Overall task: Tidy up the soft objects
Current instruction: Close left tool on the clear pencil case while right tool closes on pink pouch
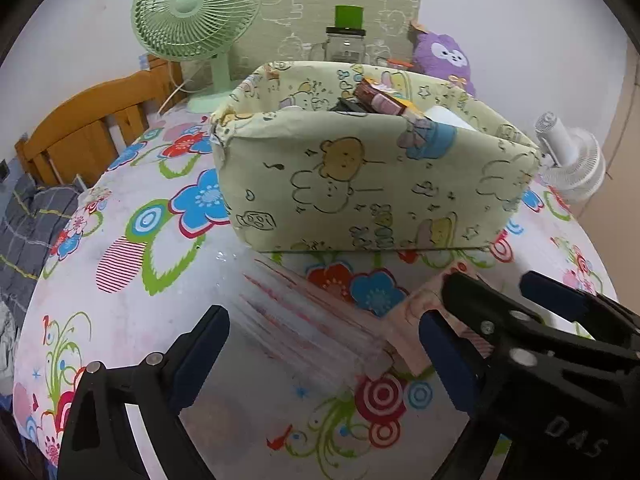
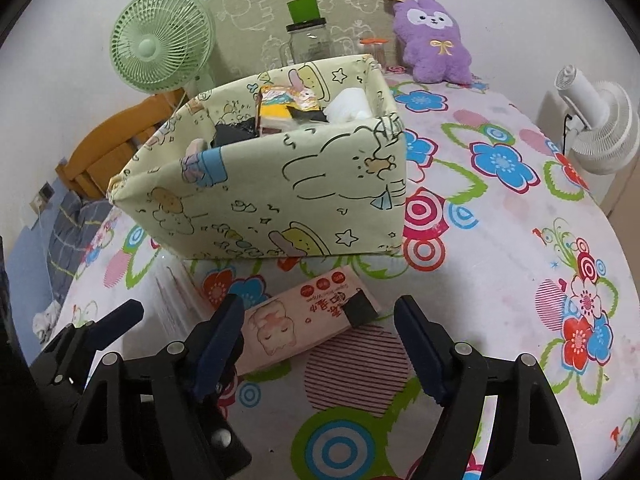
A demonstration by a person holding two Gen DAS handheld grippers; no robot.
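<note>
While fabric bin [image 2: 256,184] looms, green fan [image 2: 160,40] behind.

A plain white wall [image 2: 500,8] stands behind the desk, lit evenly and softly. The desk wears a white cloth printed with bright blue, red and green flowers [image 2: 500,208]. A mint-green plastic desk fan [image 1: 196,12] stands at its far left corner, a small white fan [image 2: 600,120] at its right edge. Left of the desk are an orange-brown wooden bed frame [image 1: 92,120] and grey checked bedding [image 1: 28,224]. A beige cartoon-printed cloth [image 1: 312,4] hangs on the wall.
</note>
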